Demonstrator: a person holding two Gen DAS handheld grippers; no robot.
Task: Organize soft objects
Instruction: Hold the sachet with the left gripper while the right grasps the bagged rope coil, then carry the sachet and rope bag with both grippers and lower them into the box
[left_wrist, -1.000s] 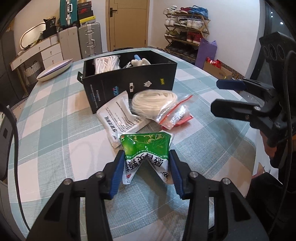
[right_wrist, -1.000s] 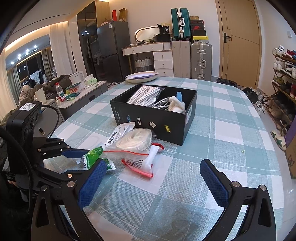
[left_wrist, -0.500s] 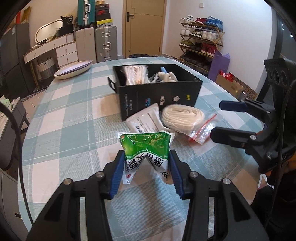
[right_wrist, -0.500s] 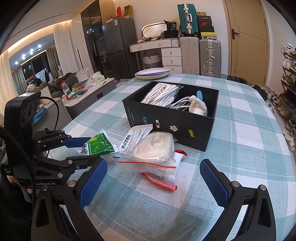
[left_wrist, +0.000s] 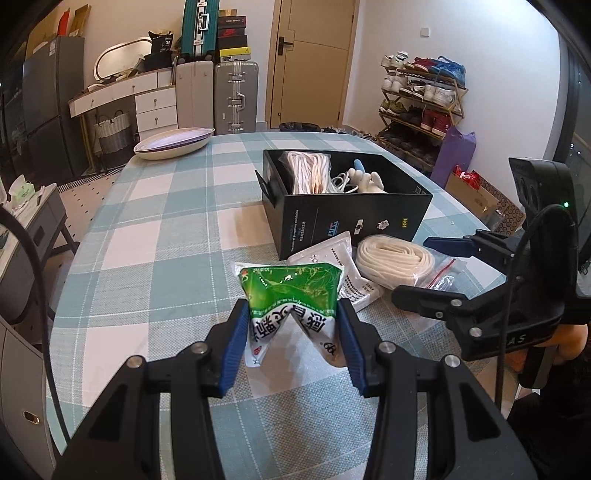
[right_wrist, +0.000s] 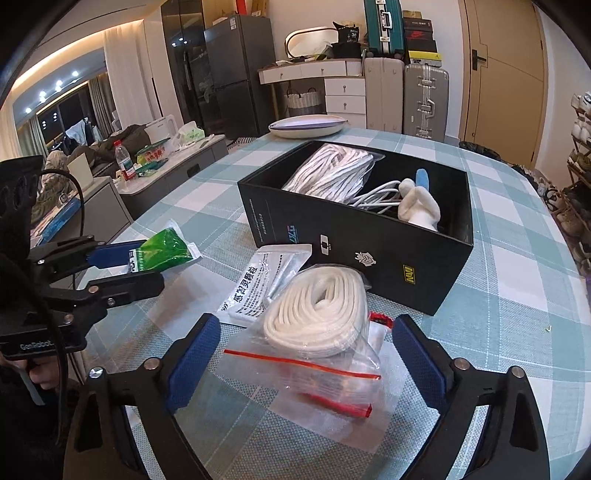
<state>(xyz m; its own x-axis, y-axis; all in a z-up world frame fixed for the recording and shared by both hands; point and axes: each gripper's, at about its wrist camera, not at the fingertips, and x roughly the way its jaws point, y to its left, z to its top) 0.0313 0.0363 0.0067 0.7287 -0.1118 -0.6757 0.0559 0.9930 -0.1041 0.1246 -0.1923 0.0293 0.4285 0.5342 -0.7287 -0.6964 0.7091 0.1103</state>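
Observation:
My left gripper (left_wrist: 291, 332) is shut on a green and white soft packet (left_wrist: 291, 295) and holds it above the checked tablecloth; the packet also shows in the right wrist view (right_wrist: 162, 249). My right gripper (right_wrist: 306, 354) is open, its jaws on either side of a clear zip bag of coiled white rope (right_wrist: 317, 314), close above it. A white sachet (right_wrist: 258, 284) lies beside the rope bag. The open black box (right_wrist: 369, 254) behind them holds a bag of white cord (right_wrist: 332, 171), a white cable and a white plush toy (right_wrist: 419, 206).
A stack of shallow plates (left_wrist: 173, 142) sits at the table's far edge. Suitcases (left_wrist: 236, 98), drawers and a shoe rack (left_wrist: 421, 107) stand beyond the table. A grey side cabinet (right_wrist: 173, 155) with bottles stands to the left.
My left gripper has lifted the green packet and swung left, away from the other bags. My right gripper has moved forward and down over the rope bag.

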